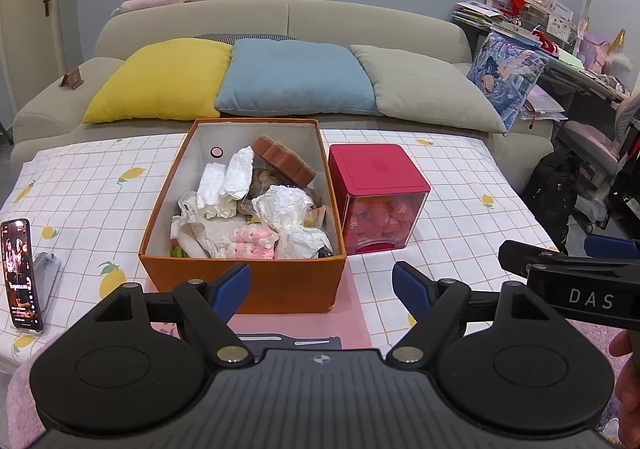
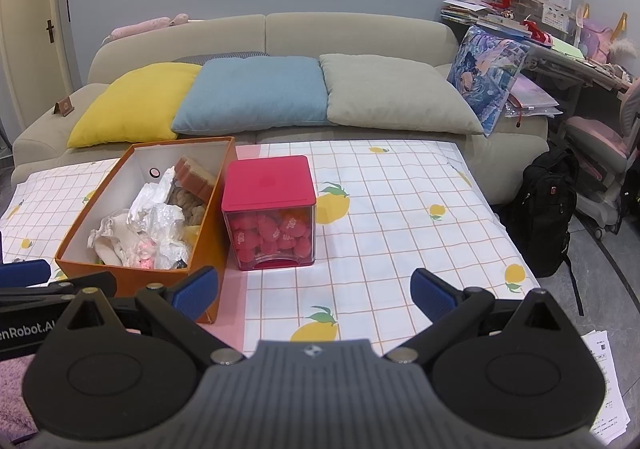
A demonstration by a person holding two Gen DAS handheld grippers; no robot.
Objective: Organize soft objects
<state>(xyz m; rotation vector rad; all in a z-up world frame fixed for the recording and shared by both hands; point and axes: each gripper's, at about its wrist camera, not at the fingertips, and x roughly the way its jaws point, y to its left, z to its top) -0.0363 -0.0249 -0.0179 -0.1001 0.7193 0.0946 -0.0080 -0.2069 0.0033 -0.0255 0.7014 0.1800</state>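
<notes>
A home living room was shown. A cushioned sofa [image 2: 272, 37] and a cluttered desk [image 2: 560, 49] were seen

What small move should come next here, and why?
Probably ease the left claw forward over the box: both claws are open and empty, the right claw faces bare cloth, and the soft items sit piled in the box just ahead of the left.

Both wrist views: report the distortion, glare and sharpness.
Left wrist view: fisheye bends the sofa and table edge, corners vignette black, the plastic bag in the orange box shines, focus is sharp. Right wrist view: same bowing, soft even light, mild glare on the red-lidded container, no motion blur.
</notes>
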